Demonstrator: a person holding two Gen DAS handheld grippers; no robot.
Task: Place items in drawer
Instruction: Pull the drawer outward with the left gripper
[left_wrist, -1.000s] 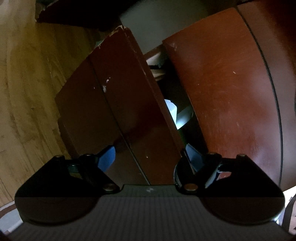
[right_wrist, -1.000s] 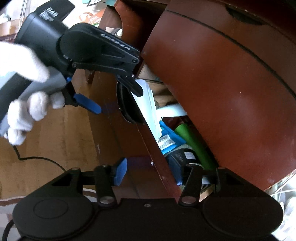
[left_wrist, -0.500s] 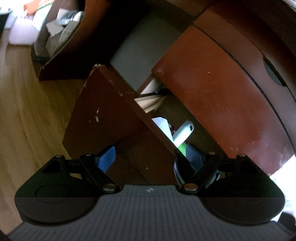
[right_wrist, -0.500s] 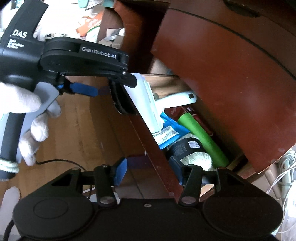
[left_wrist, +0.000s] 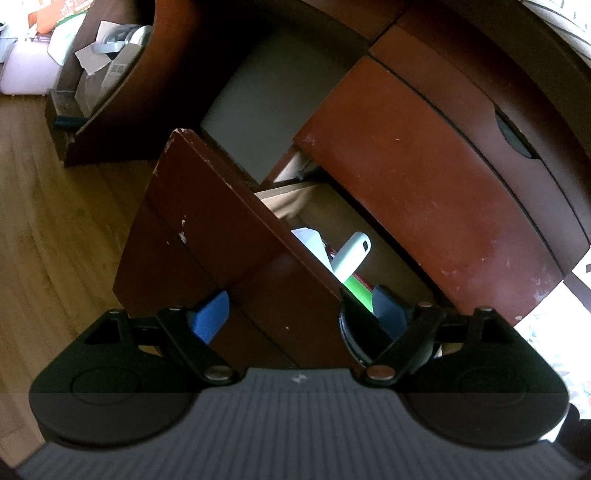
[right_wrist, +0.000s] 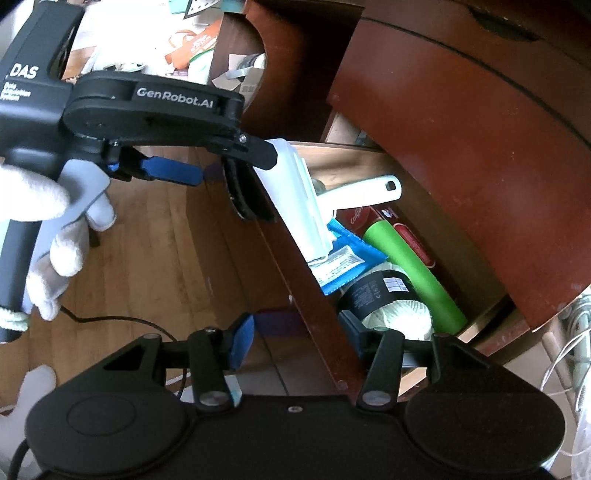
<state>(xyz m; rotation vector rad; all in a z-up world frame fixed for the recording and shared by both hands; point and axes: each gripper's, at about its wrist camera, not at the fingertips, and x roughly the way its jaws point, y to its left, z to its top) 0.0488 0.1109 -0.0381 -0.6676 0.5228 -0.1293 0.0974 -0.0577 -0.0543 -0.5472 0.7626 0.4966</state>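
Both tongs (left_wrist: 301, 314) (right_wrist: 295, 339) spread wide — astride drawer front (right_wrist: 314, 325), items (right_wrist: 391, 306) just beyond.

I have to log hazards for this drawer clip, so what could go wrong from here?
Both grippers straddle the drawer front, each with one finger outside and one inside. The right gripper has its inner finger beside the yarn ball, so it may snag. The left gripper holds a black disc at the rim, against the white tool; the disc could drop outside onto the floor. The packed drawer may jam when it is shut.

Left claw (left_wrist: 295, 310) and right claw (right_wrist: 295, 332) both spread wide.
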